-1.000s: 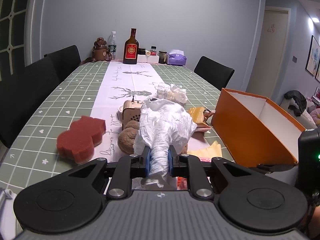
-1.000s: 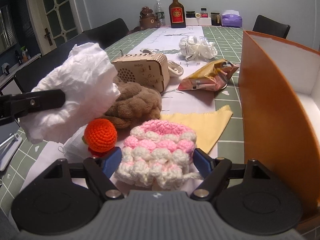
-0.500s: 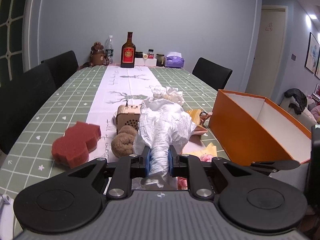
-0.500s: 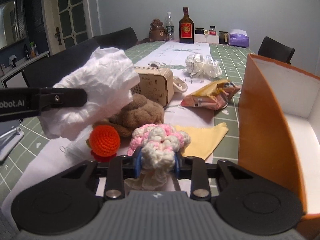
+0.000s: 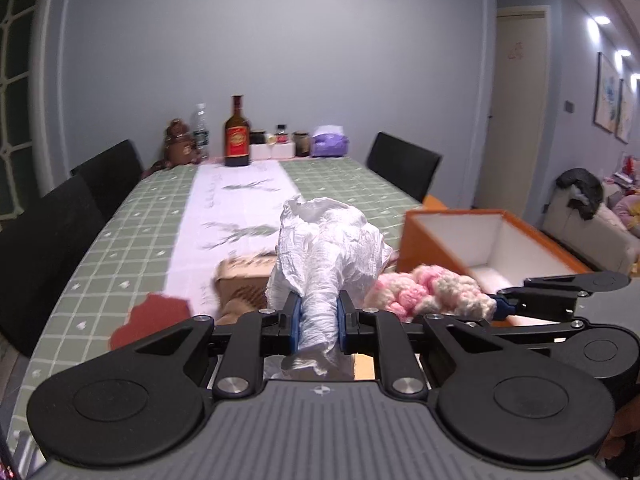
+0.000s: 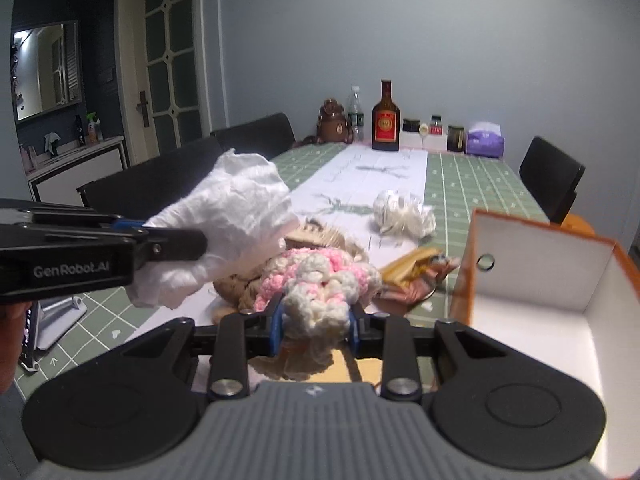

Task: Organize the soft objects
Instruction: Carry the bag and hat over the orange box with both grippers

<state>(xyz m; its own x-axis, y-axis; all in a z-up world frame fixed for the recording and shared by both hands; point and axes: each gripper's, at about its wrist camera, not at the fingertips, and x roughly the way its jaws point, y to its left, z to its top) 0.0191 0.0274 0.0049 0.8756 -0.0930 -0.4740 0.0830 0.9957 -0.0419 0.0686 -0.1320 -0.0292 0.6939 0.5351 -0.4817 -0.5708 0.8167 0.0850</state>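
Two hand-held grippers carry soft items above a cluttered dining table, beside an open orange box.

Left wrist view: the left gripper [image 5: 319, 322] is clamped on a crumpled white cloth [image 5: 328, 248], raised over the green checked table [image 5: 120, 232]; to its right the right gripper [image 5: 502, 307] grips a pink-and-white crochet piece [image 5: 424, 288] in front of the orange box [image 5: 424, 248]. Right wrist view: the right gripper [image 6: 316, 326], its jaws having just closed, pinches the crochet piece [image 6: 320, 280]; the white cloth [image 6: 228, 232] hangs at left, the box [image 6: 464, 276] stands at right.
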